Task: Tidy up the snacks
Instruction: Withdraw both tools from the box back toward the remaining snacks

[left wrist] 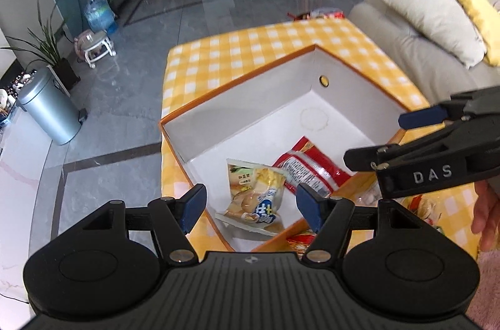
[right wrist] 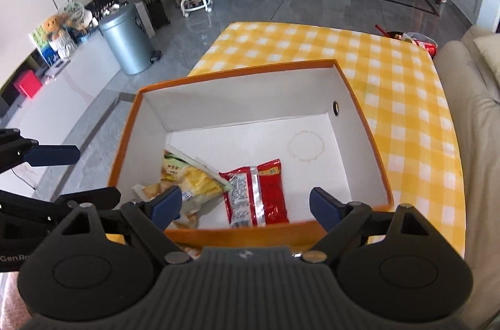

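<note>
Both the left tool point(left wrist: 250, 206) and right tool point(right wrist: 245, 206) gape empty above the orange box point(right wrist: 250, 233), where the red snack packet point(right wrist: 256, 192) and yellow chip bag point(right wrist: 187, 183) look light, crinkly and slippery, best pinched by a sealed edge.

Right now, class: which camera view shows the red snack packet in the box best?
The right wrist view: the red snack packet lies flat inside the orange box, seen nearly whole between the open fingers. The left wrist view shows it at an angle, its lower end hidden behind a finger.
</note>
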`<state>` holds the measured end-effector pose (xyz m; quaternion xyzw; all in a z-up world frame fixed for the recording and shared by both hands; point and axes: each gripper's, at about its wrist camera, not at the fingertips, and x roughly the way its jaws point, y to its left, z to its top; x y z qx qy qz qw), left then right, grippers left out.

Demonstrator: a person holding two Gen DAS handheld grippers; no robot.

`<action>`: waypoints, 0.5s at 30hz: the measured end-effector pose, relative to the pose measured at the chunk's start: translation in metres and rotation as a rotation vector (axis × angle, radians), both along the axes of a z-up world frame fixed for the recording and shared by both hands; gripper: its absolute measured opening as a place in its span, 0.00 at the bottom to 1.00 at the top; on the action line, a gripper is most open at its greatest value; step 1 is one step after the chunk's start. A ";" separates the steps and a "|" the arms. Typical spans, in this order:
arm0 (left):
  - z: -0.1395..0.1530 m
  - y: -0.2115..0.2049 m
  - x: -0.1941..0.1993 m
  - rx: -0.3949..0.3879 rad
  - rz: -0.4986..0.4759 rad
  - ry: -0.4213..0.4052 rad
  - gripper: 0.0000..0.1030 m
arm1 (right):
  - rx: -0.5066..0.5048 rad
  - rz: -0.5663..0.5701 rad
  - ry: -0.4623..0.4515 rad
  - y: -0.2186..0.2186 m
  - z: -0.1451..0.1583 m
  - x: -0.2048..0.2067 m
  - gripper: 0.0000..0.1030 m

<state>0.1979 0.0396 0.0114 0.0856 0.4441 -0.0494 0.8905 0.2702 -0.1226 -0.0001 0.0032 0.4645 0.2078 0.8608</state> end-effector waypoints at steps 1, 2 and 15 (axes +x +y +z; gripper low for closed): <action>0.001 -0.001 -0.005 -0.010 0.006 -0.012 0.75 | 0.008 -0.002 -0.007 -0.002 0.002 -0.006 0.83; 0.003 -0.001 -0.010 -0.024 0.014 -0.027 0.75 | 0.016 -0.004 -0.021 -0.005 0.004 -0.013 0.83; -0.005 -0.009 -0.080 -0.129 0.063 -0.100 0.78 | 0.035 -0.067 -0.192 -0.037 0.010 -0.114 0.83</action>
